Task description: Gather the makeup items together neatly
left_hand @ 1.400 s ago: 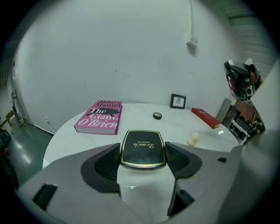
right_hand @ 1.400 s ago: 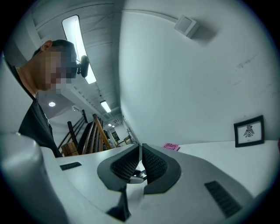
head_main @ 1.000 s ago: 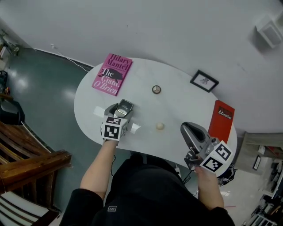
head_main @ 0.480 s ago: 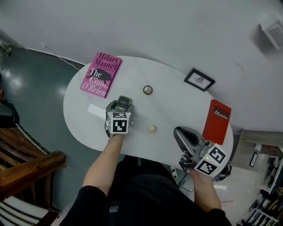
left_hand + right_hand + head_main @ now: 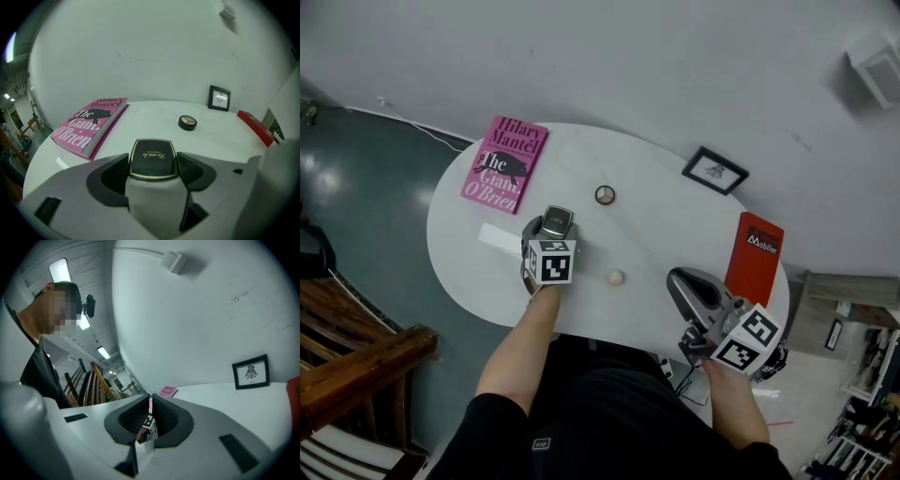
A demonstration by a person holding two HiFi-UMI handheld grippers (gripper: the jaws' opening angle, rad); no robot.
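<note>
Compact (image 5: pixel 152 158) sides hidden btwn left gripper (image 5: pixel 153 165) jaws, lid txt unreadable.

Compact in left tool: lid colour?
Black rectangular compact, gold-rimmed lid; best in left gripper view.

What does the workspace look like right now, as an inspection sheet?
Surface: white oval table.
Job's things: black compact between the left jaws; round compact and small cream round item on the table, apart.
Clutter: pink book, picture frame, red booklet, white strip.
Grippers: left gripper shut on black compact; right gripper shut, empty.
Cables: white cable on floor.
Surroundings: wooden furniture, white wall.
</note>
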